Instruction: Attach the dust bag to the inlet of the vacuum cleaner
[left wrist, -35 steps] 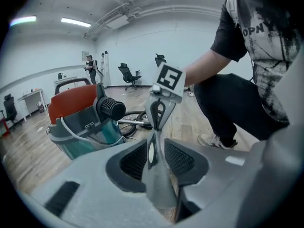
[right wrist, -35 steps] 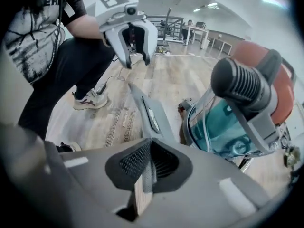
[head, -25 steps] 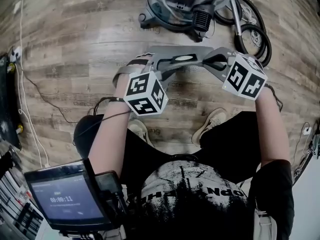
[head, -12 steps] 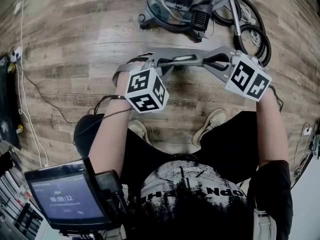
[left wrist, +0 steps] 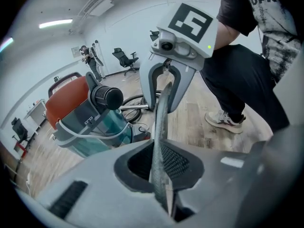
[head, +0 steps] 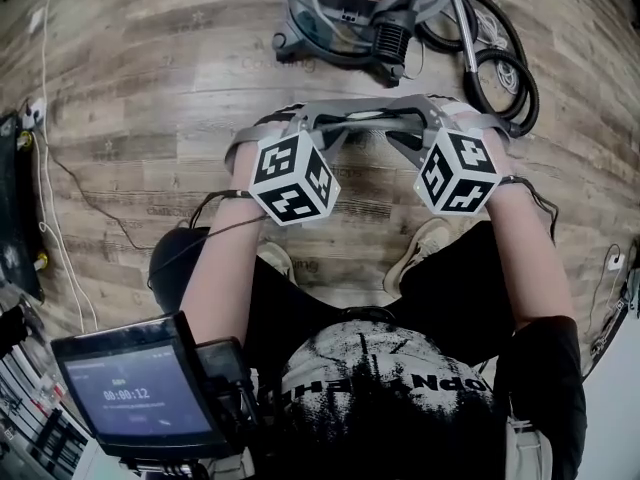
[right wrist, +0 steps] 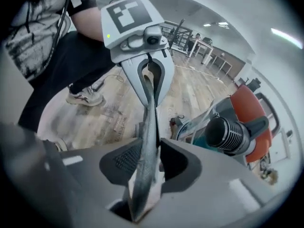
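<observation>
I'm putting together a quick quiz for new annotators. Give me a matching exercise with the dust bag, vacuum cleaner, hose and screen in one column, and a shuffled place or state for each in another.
1 dust bag
2 vacuum cleaner
3 hose
4 screen

a coiled on the floor
b lit, lower left in the head view
c flat, grey, held off the floor
d orange top, standing on the floor

Pairs: 1-c, 2-d, 3-a, 4-b

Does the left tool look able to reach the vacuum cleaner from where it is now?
Probably yes: only bare floor lies between the left tool and the vacuum cleaner. It is shut on the dust bag, which would come along.
</observation>
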Tool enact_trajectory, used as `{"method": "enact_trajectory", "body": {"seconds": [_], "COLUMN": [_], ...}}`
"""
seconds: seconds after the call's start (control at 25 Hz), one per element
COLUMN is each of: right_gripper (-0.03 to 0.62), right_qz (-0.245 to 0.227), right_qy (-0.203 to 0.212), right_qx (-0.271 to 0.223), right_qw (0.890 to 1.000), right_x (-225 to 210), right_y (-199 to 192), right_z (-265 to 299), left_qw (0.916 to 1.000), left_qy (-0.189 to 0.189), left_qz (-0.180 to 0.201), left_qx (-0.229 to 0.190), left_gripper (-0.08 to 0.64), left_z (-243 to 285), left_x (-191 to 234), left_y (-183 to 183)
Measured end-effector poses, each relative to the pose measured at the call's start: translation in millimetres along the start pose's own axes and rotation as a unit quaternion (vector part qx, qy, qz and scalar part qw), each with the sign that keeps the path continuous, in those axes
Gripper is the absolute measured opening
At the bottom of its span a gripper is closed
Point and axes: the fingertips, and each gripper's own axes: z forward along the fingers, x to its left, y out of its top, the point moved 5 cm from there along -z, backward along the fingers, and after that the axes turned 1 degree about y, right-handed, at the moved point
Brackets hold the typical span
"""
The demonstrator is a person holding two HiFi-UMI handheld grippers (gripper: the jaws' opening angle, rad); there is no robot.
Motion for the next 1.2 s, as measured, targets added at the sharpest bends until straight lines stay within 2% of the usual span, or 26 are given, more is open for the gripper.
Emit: {"method": "enact_trajectory", "body": {"seconds": [0.04,0.16,0.32,0.64,0.8,1.2], "right_gripper": [0.084,0.035,0.032,0.032,0.032,0.032], "right_qz": [-0.012,-0.010,0.012,0.053,0.081,0.113], "right_qy": [-0.011,-0.014,-0.015,-0.059,-0.071,-0.065], "right_qx": [0.008,0.009,-0.003,-0.026,-0.028,-0.029], "right_qw": [1.000,1.000,1.000,0.997,0.994,0.991], "right_x": [-2,-8,-21,-60,-75,-74], "right_y": [0,3,8,12,11,-2], "right_z": [0,-2,-9,-54,-62,-61], "left_qw": [1.0000,0.9999,0.9996,0.9980,0.9974,0.9959], "left_qy": [0.001,0.010,0.019,0.027,0.021,0.008], "left_qz": [0.001,-0.002,-0.011,0.018,0.046,0.084], "left_qx": [0.000,-0.006,-0.017,-0.053,-0.052,-0.033], "left_gripper": [0.028,0.031,0.032,0.035,0.037,0.040], "left_z": [0,-3,-11,-34,-37,-25], "left_x": [1,5,20,67,87,88], "left_y": [1,2,6,47,59,67]}}
